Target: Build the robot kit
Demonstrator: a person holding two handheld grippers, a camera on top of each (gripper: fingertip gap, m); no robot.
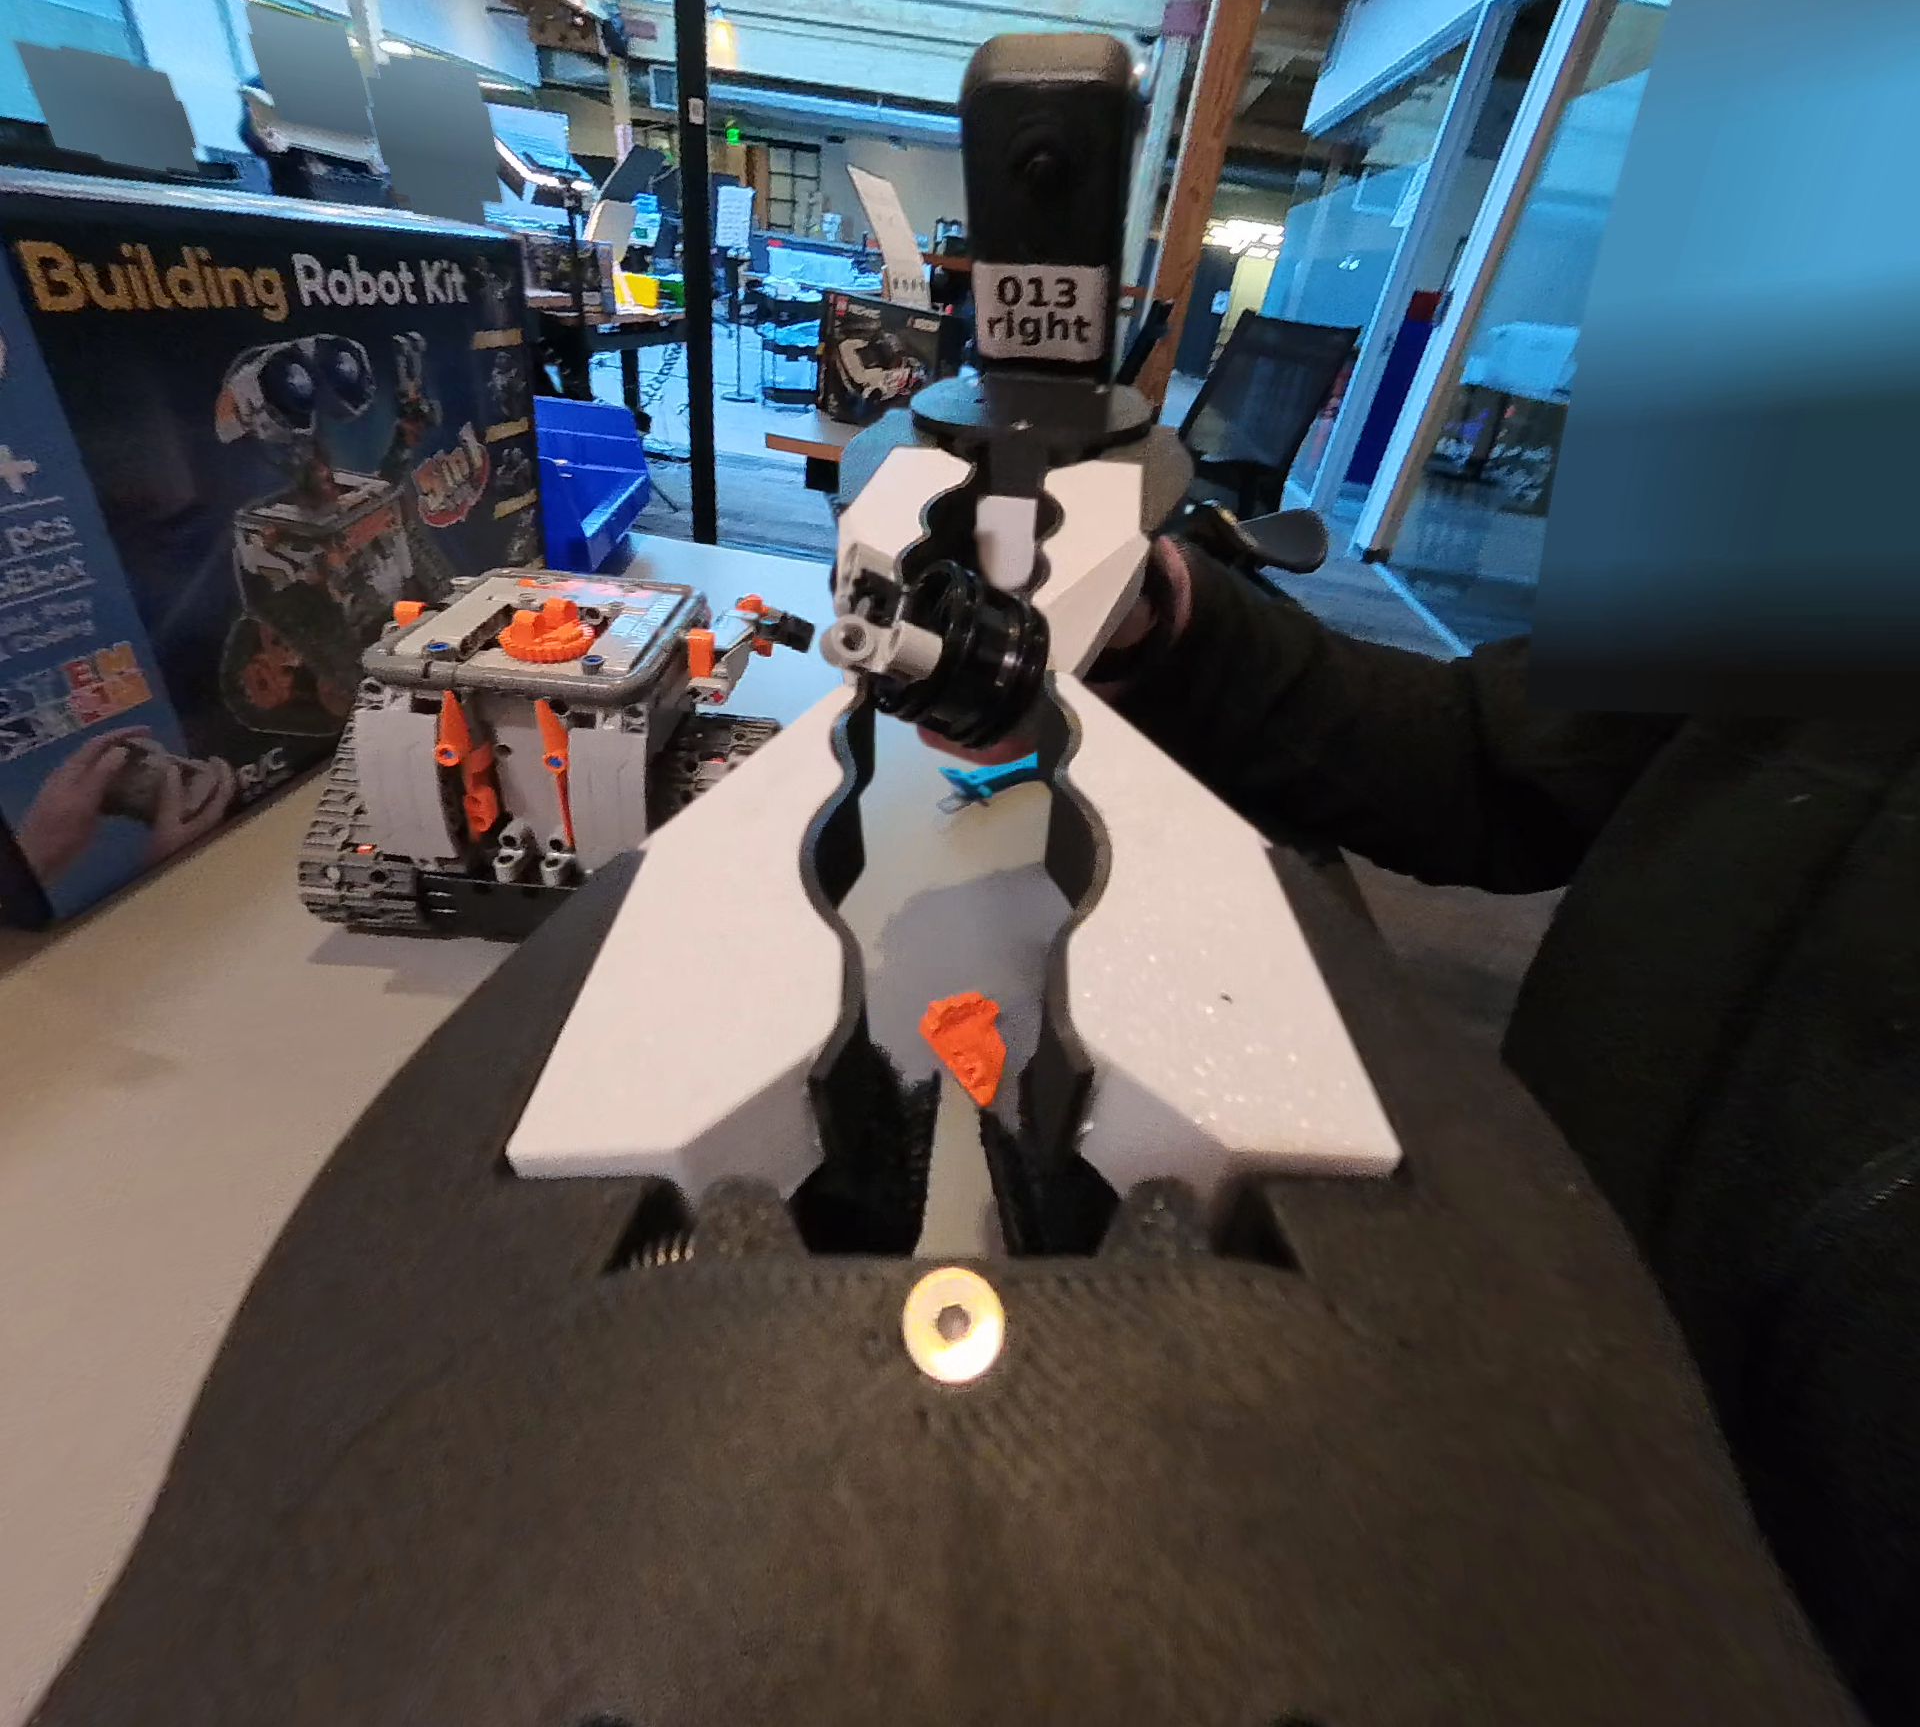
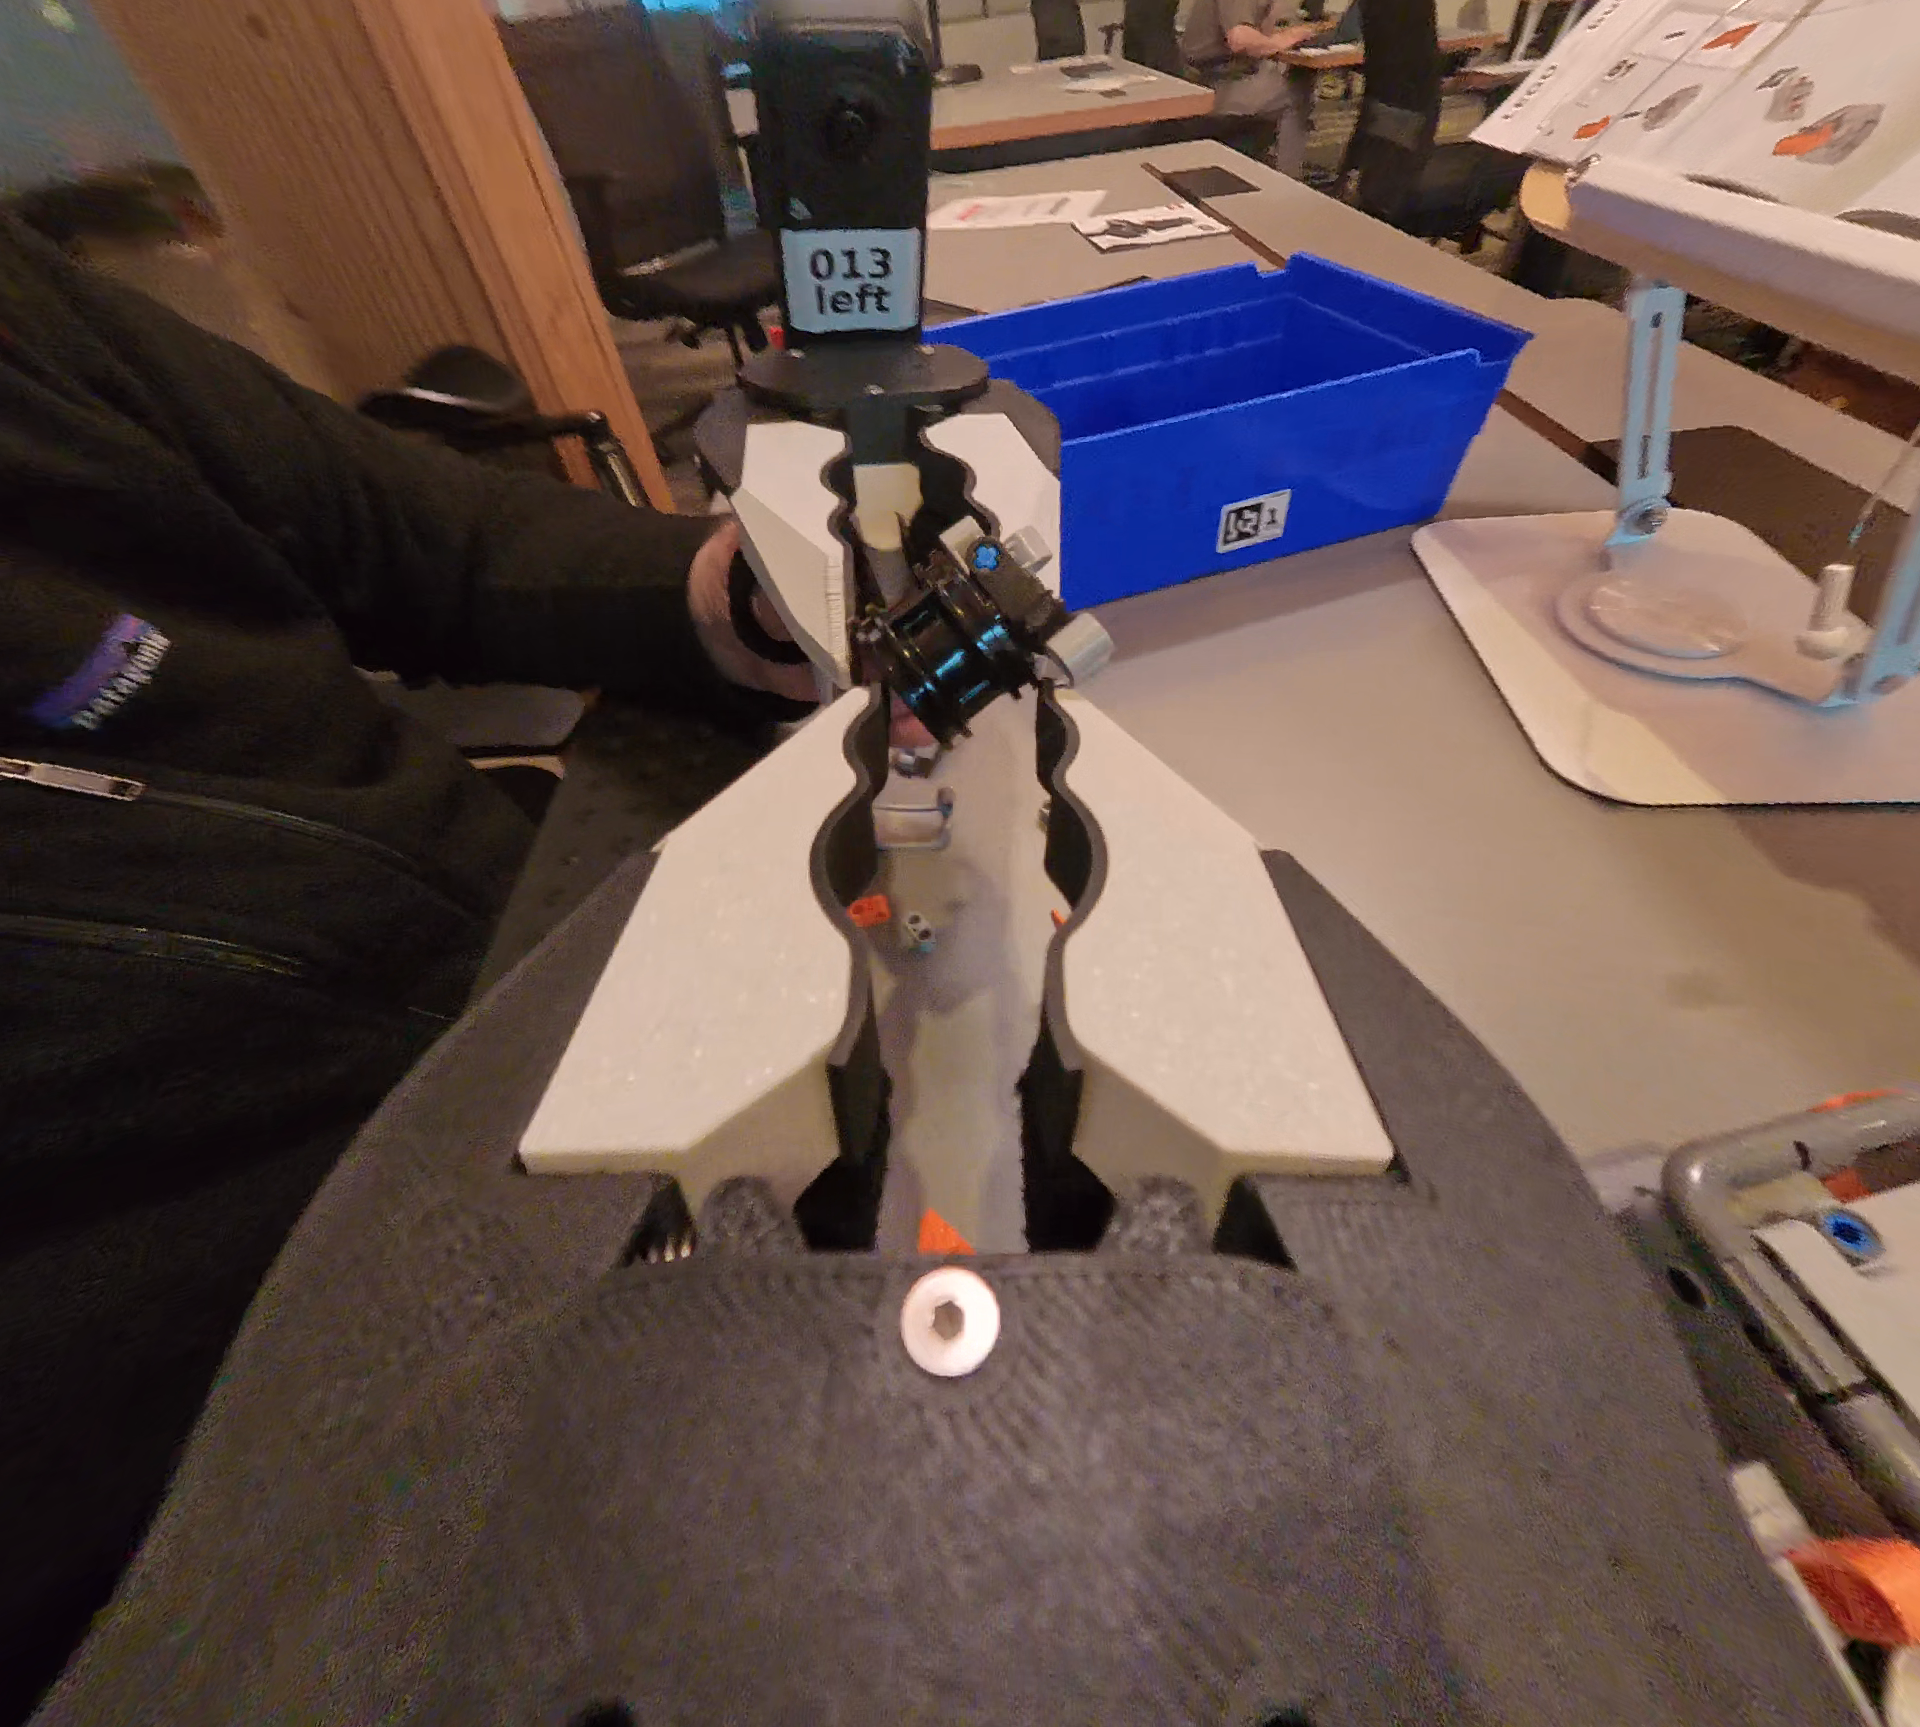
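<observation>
Grippers meet tip to tip, left gripper (image 1: 951, 701) and right gripper (image 2: 956, 690) both clamping black wheel assembly (image 1: 961, 649).

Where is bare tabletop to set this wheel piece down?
Bare table lies between the blue bin and the white stand base. Also left of the tracked robot model, before the kit box. Under the grippers, small loose parts crowd it.

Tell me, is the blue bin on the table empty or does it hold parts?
Cannot tell fully. The blue bin sits upright and open-topped; the inside that shows looks bare, but its front wall hides the floor.
</observation>
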